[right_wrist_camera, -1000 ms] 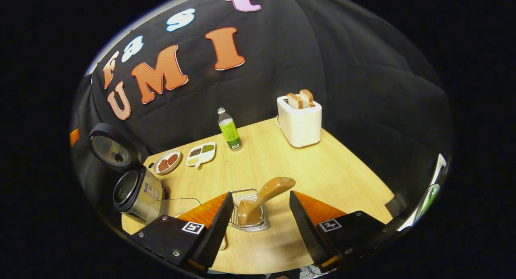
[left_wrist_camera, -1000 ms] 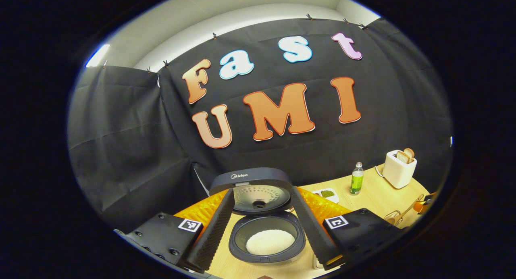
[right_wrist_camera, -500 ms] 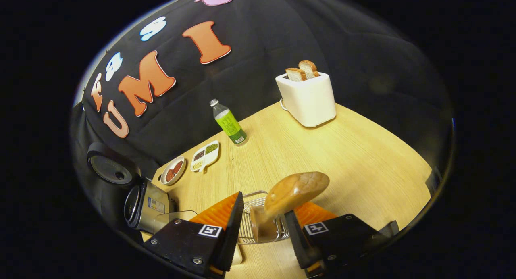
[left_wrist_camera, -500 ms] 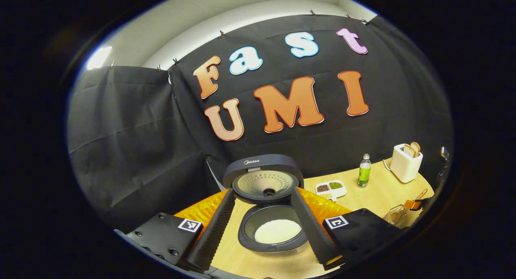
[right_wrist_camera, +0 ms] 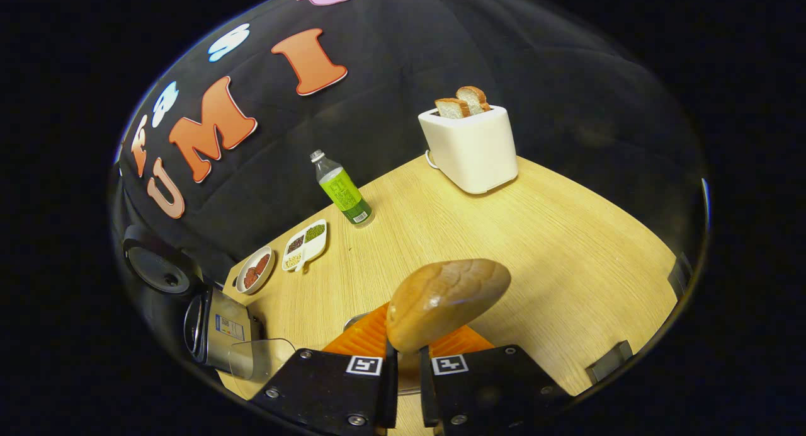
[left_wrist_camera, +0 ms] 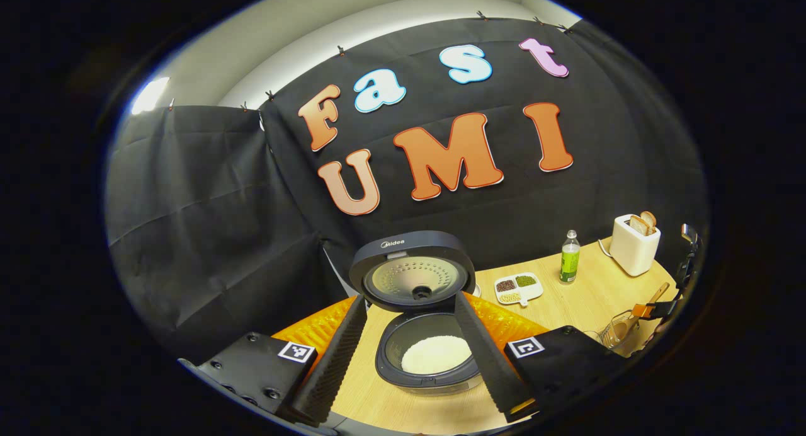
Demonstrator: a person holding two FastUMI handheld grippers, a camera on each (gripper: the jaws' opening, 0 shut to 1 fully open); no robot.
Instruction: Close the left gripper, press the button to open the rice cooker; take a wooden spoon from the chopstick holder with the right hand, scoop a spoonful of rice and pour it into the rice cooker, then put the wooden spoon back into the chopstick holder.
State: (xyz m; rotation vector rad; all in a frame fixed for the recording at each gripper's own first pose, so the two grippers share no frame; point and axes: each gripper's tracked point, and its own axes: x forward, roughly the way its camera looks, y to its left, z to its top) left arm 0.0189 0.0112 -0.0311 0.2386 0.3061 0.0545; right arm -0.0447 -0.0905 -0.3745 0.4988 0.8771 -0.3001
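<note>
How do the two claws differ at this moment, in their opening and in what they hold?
The left claw is spread wide and holds nothing; the right claw is nearly closed on the wooden spoon. The left claw frames the open rice cooker with rice inside; the right claw is over the wire chopstick holder. Both are above the wooden table.

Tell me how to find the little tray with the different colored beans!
Start at the rice cooker with its lid up on the wooden table. Toward the green bottle sit two small dishes near the black cloth wall. The bean tray is the white one nearer the bottle, split into compartments of dark, green and pale grains; the round dish beside it holds reddish pieces.
</note>
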